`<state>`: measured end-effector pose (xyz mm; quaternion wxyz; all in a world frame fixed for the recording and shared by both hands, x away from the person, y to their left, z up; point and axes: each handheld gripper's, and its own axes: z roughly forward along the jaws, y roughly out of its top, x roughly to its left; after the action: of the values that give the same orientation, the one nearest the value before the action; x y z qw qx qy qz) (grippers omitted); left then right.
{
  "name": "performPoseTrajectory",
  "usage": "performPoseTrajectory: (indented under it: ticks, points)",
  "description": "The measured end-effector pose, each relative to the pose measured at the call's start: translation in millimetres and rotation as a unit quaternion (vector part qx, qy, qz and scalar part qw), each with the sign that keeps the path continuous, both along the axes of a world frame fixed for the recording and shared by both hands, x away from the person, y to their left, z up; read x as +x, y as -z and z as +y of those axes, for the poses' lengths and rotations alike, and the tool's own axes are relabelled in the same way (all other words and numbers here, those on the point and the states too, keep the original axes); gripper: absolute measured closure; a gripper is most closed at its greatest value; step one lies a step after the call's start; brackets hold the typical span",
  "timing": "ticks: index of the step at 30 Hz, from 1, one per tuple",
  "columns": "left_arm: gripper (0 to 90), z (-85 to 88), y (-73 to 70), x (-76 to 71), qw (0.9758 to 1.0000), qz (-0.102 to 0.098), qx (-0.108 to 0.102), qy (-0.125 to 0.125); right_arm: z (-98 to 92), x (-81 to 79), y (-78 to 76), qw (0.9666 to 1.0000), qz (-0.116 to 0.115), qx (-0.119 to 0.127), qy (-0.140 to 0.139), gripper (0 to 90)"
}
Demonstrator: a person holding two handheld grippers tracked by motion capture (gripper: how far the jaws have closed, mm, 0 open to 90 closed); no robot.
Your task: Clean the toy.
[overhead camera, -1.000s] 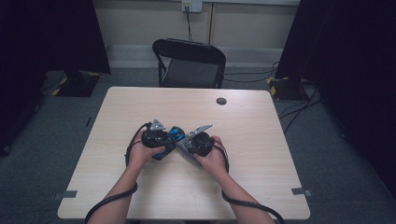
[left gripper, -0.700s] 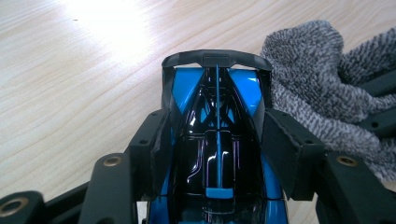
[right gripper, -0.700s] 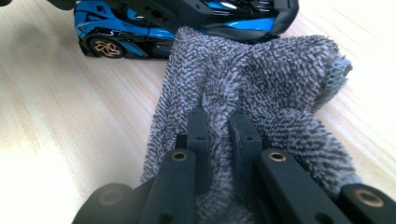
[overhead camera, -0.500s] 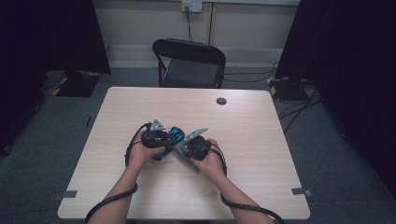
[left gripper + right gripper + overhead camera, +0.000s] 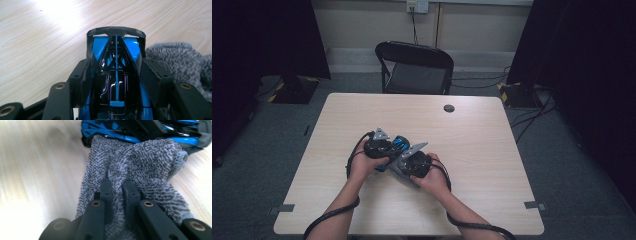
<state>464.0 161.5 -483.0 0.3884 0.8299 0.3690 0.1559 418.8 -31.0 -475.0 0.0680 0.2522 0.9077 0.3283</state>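
Left gripper (image 5: 116, 82) clamps the blue-black toy car (image 5: 116, 67), car lying lengthwise between its jaws. Right gripper (image 5: 117, 187) pinches a grey cloth (image 5: 140, 162), cloth bunched ahead of it, pressed against the car's side.

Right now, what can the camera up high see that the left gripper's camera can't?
The high view takes in the whole table, a black chair behind it, a small dark round thing near the table's far edge, and both hands with the left gripper and right gripper. The left gripper view gives the close-up: the blue and black toy car clamped between its jaws, with its dark wing. Both show the car, the grey cloth beside it and the pale wood.
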Motion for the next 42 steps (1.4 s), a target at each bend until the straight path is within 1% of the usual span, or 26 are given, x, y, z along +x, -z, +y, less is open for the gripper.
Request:
performPoseTrajectory:
  ticks: [4,8,13,16,19,23,29,31,34,35,39,40,42]
  points:
    - [43.1,0.1,-0.3,0.7,1.0,0.001,0.002,0.003,2.2,-2.7,0.4,0.9999,0.005,0.005,-0.01,81.2]
    - [43.1,0.2,0.2,0.3,1.0,-0.001,-0.001,0.001,6.5,-5.7,0.6,0.9998,0.007,0.007,-0.019,81.3]
    - [43.2,1.1,0.0,0.4,1.0,0.0,0.001,0.004,9.8,-7.4,1.1,0.9996,0.011,0.012,-0.024,81.2]
    - [43.1,1.6,0.4,0.2,1.0,0.0,-0.003,0.004,10.3,-7.2,0.8,0.9995,0.012,0.012,-0.027,81.3]
    - [43.2,1.3,-0.4,0.3,1.0,0.001,0.002,0.004,11.2,-8.2,0.4,0.9993,0.016,0.014,-0.032,81.2]
    - [43.2,1.1,-0.5,0.2,1.0,0.002,0.002,0.004,14.7,-10.8,-0.3,0.9988,0.017,0.01,-0.045,81.2]
    - [43.1,1.6,-0.7,-0.5,1.0,0.003,0.002,0.003,17.7,-12.7,-1.0,0.9983,0.017,0.009,-0.054,81.3]
    - [43.1,2.1,-1.0,-0.7,1.0,0.003,0.007,0.006,18.7,-13.6,-1.4,0.9981,0.019,0.01,-0.058,81.2]
    - [43.2,2.3,-0.9,-1.3,1.0,0.004,0.006,0.005,21.9,-15.8,-1.7,0.9976,0.02,0.009,-0.066,81.3]
    - [43.1,2.9,-1.2,-1.0,0.9999,0.0,0.01,0.006,23.0,-16.3,-1.8,0.9974,0.02,0.01,-0.068,81.2]
    - [43.1,3.0,-0.7,-1.8,1.0,0.002,0.005,0.004,25.7,-16.8,-2.4,0.9969,0.023,0.008,-0.075,81.3]
    - [43.1,3.4,-1.0,-1.7,1.0,0.0,0.008,0.005,26.4,-16.8,-2.5,0.9966,0.023,0.008,-0.079,81.2]
    - [43.1,2.9,-0.8,-1.9,1.0,0.003,0.005,0.004,27.1,-17.7,-2.7,0.9963,0.023,0.007,-0.082,81.3]
